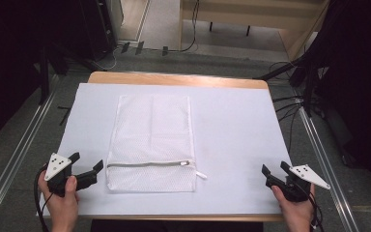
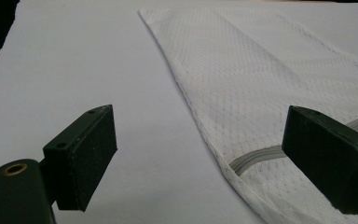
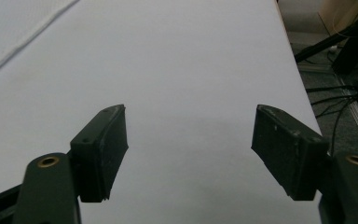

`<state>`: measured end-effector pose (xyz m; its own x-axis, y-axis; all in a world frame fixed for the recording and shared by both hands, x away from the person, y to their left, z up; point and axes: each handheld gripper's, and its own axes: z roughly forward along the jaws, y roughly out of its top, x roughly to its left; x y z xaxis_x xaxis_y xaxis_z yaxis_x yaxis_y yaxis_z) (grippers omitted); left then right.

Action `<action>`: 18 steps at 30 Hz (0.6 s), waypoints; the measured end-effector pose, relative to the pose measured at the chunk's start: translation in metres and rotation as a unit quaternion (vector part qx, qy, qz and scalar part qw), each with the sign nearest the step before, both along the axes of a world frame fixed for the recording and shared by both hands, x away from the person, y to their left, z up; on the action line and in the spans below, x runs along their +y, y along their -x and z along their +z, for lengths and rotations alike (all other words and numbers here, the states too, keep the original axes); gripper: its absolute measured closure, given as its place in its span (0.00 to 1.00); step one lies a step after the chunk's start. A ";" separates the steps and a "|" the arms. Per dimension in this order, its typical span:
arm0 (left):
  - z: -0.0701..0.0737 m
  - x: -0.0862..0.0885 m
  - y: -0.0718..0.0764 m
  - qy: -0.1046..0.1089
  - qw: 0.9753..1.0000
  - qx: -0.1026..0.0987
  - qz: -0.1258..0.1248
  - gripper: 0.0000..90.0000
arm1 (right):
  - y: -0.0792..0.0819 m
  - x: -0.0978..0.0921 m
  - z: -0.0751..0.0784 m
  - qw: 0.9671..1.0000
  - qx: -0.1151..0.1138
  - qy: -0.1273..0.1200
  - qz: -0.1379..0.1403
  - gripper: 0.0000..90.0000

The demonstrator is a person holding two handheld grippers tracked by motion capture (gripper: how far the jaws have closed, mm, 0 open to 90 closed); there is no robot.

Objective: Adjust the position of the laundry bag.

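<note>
Both grippers, left (image 1: 86, 162) and right (image 1: 274, 169), jaws apart, empty. Risk: thin mesh bag (image 1: 150, 142) may slide or bunch when pinched, since it lies loose on the table (image 1: 232, 130).

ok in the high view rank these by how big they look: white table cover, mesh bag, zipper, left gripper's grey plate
1. white table cover, largest.
2. mesh bag, lying flat on the cover.
3. zipper, long but very thin.
4. grey plate on the left gripper.
Zipper versus plate is close: longer, yet narrower.
</note>
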<state>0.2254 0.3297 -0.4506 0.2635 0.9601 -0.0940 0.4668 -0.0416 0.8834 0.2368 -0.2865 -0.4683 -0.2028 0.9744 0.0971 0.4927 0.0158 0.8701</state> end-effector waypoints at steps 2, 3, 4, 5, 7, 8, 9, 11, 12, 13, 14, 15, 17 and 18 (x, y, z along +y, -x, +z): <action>0.000 -0.002 0.000 0.000 1.000 -0.001 0.002 0.14 | 0.000 0.005 0.002 1.000 -0.002 -0.007 0.002 0.35; 0.000 -0.002 0.000 -0.001 1.000 -0.002 0.001 0.14 | 0.000 0.007 0.003 1.000 -0.004 -0.007 0.001 0.37; 0.000 -0.002 0.000 -0.001 1.000 -0.002 0.001 0.14 | 0.000 0.007 0.003 1.000 -0.004 -0.007 0.001 0.37; -0.001 -0.004 0.000 -0.002 1.000 -0.003 0.001 0.14 | -0.001 0.010 0.004 1.000 -0.003 -0.009 -0.002 0.37; -0.001 -0.005 0.000 -0.008 1.000 -0.002 -0.003 0.14 | -0.006 0.023 0.011 1.000 0.013 -0.011 -0.013 0.45; -0.001 -0.005 0.000 -0.008 1.000 -0.002 -0.003 0.14 | -0.006 0.023 0.011 1.000 0.013 -0.011 -0.013 0.45; -0.002 -0.004 0.000 -0.005 1.000 0.001 -0.003 0.14 | -0.010 0.032 0.015 1.000 0.009 -0.006 -0.011 0.48; -0.002 -0.003 0.000 0.000 1.000 0.003 -0.002 0.14 | -0.015 0.042 0.020 1.000 0.005 0.001 0.004 0.48; -0.002 -0.003 0.000 0.000 1.000 0.003 -0.002 0.14 | -0.015 0.042 0.020 1.000 0.005 0.001 0.004 0.48; -0.002 -0.002 0.000 0.000 1.000 0.002 0.001 0.14 | -0.020 0.053 0.024 1.000 0.005 -0.001 0.024 0.49; -0.002 -0.002 0.000 0.001 1.000 0.001 0.002 0.14 | -0.023 0.057 0.025 0.999 0.003 -0.007 0.036 0.49; -0.002 -0.002 0.001 0.001 1.000 0.002 0.001 0.14 | -0.027 0.064 0.026 0.998 0.008 -0.019 0.052 0.51; -0.002 -0.003 0.001 -0.001 1.000 0.001 -0.002 0.14 | -0.035 0.078 0.028 0.997 0.015 -0.023 0.066 0.54; -0.002 -0.004 0.001 -0.001 1.000 0.000 -0.003 0.14 | -0.038 0.083 0.029 0.997 0.016 -0.025 0.071 0.55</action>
